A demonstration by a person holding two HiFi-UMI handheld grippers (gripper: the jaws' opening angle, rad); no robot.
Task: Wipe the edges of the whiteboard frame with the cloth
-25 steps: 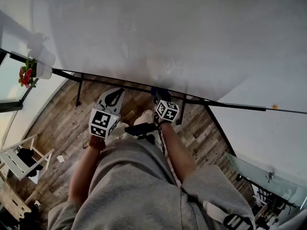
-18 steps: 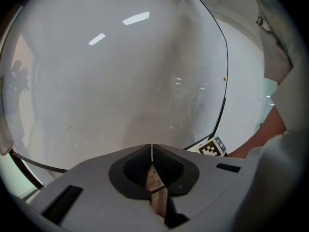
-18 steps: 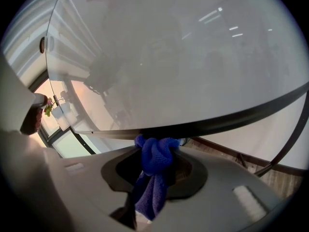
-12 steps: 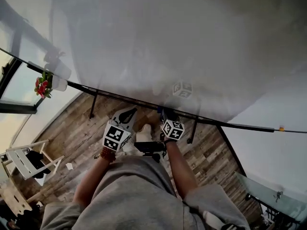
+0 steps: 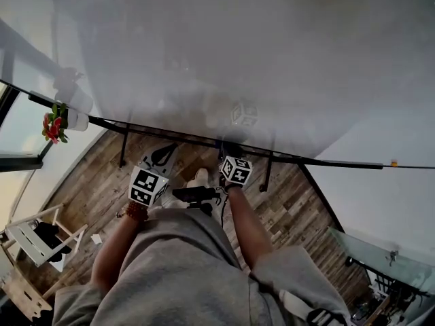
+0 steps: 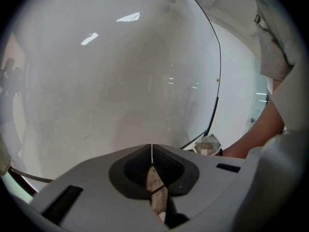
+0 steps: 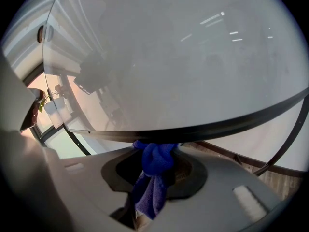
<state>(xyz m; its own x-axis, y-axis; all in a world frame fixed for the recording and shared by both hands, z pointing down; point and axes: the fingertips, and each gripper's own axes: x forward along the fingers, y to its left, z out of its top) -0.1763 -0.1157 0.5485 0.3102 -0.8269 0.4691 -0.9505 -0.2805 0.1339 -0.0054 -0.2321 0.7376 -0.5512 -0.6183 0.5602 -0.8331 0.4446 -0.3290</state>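
Note:
The whiteboard [image 5: 258, 60] fills the upper part of the head view, and its dark bottom frame [image 5: 170, 133] runs across below it. My right gripper [image 5: 229, 148] is shut on the blue cloth [image 7: 154, 159], which presses up against the dark frame edge [image 7: 203, 125] in the right gripper view. Left of it my left gripper [image 5: 163, 153] hangs just under the frame, shut with nothing between its jaws; in the left gripper view [image 6: 151, 151] it points at the white board surface [image 6: 120, 81].
A wooden floor [image 5: 88, 182] lies below the board, crossed by black stand legs [image 5: 124, 147]. A pot of red flowers [image 5: 56, 124] sits at the left by a window. A white chair [image 5: 30, 233] stands at the lower left, and a glass panel [image 5: 380, 253] at the lower right.
The view has swung about while both grippers stay under the frame. The right gripper with the cloth has stayed at the frame edge; the left has shifted slightly left.

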